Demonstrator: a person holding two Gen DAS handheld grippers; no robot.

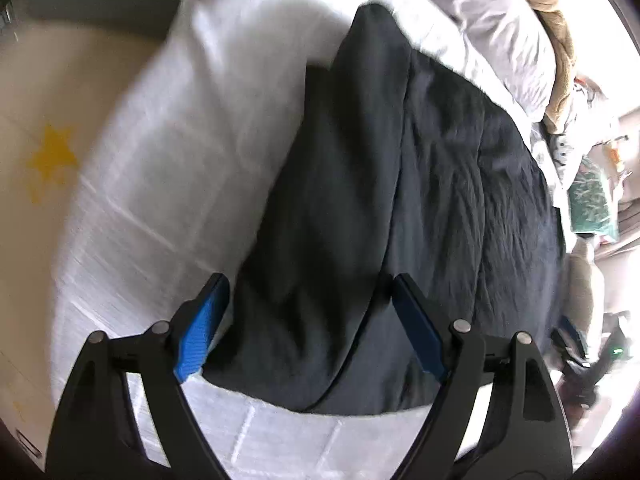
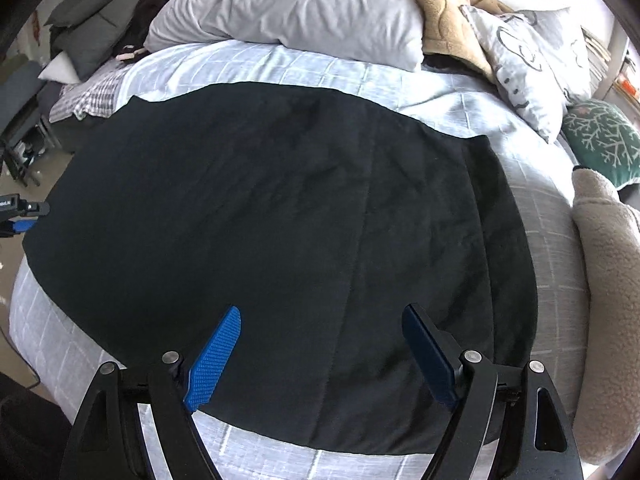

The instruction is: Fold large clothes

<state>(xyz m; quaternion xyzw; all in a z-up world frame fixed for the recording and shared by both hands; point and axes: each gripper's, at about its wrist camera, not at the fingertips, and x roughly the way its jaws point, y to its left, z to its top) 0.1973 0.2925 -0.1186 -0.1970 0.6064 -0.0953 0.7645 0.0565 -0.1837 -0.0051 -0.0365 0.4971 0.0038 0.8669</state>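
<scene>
Fisheye views along both hand-held grippers, each angled down at a bed. A large black garment [image 2: 260,216] lies spread on the pale grid-patterned bedcover [image 2: 520,208], filling most of the mattress top; in the right wrist view its surface is flat, with long seams running away from the camera and its near hem just inside the bed's edge. In the left wrist view, which is motion-blurred, the same black garment [image 1: 400,200] appears with one side doubled over into a long fold that narrows toward the far end. The left gripper [image 1: 308,316] has its blue pads [image 1: 202,332] spread wide above the near hem, and no cloth is pinched between them. The right gripper [image 2: 320,352] is likewise spread, its jaws apart over the near part of the fabric and holding nothing. At the head of the bed lie a grey pillow [image 2: 288,12], a tan fleece blanket [image 2: 436,4] draped over it, and a patterned pillow [image 2: 532,64]; a green cushion [image 2: 600,140] and a cream fleece item [image 2: 608,280] sit along the right edge. No open containers are visible.
</scene>
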